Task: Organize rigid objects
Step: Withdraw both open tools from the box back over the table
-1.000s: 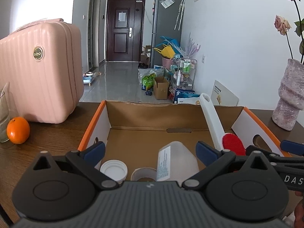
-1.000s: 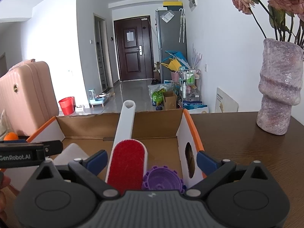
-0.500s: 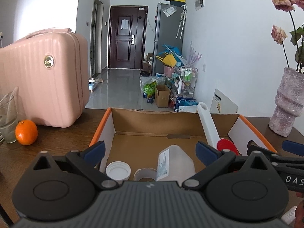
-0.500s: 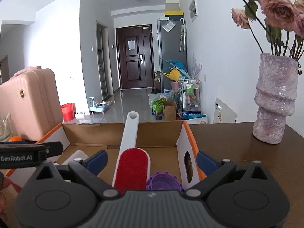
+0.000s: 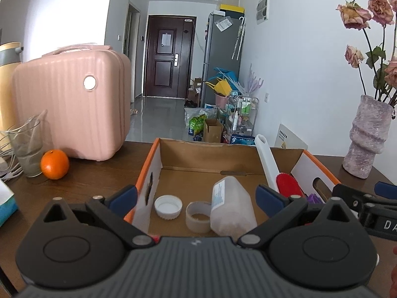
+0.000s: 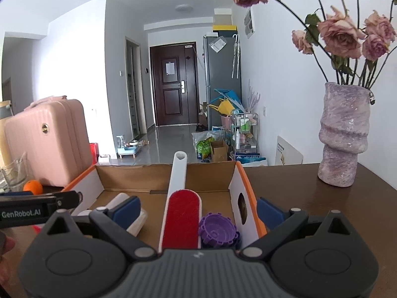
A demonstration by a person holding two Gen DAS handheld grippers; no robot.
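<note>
An open cardboard box (image 5: 173,156) with orange edges sits on the dark wooden table. Inside lie a translucent plastic bottle (image 5: 232,208), a white cap (image 5: 168,206), a tape ring (image 5: 197,216), a white lint brush with a red pad (image 6: 182,213) and a purple toothed lid (image 6: 217,228). My left gripper (image 5: 196,200) is open and empty above the box's near edge. My right gripper (image 6: 197,212) is open and empty, hovering over the brush and purple lid. The brush (image 5: 270,171) leans on the far wall.
A pink suitcase (image 5: 72,104), a glass (image 5: 26,149) and an orange (image 5: 54,164) stand left of the box. A purple vase (image 6: 343,134) with dried roses stands at the right on the table (image 6: 297,193). A hallway lies beyond.
Both grippers have risen and drawn back from the box, so more of it and the room shows. Both stay open. The objects in the box have not moved.
</note>
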